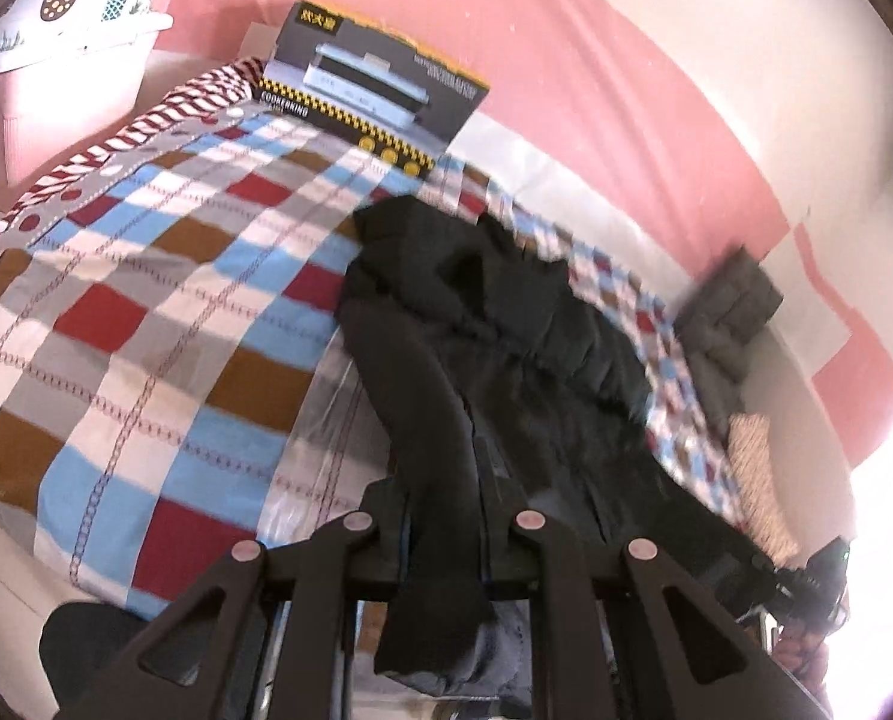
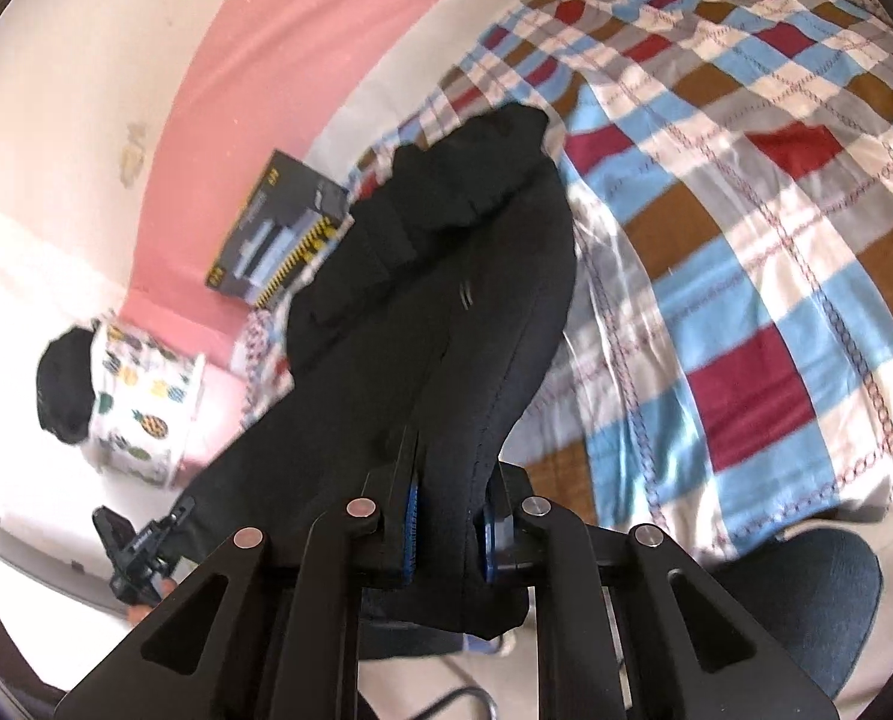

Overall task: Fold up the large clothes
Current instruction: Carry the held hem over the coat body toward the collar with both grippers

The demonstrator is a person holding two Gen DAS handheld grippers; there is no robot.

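Left wrist view: the left gripper (image 1: 443, 531) is pinched tight on an edge of the black jacket (image 1: 506, 324), which stretches across the checked bedsheet (image 1: 146, 276).

Right wrist view: the right gripper (image 2: 446, 531) pinches another edge. This looks like lifting to fold. Next, both hands should carry the edges over together.
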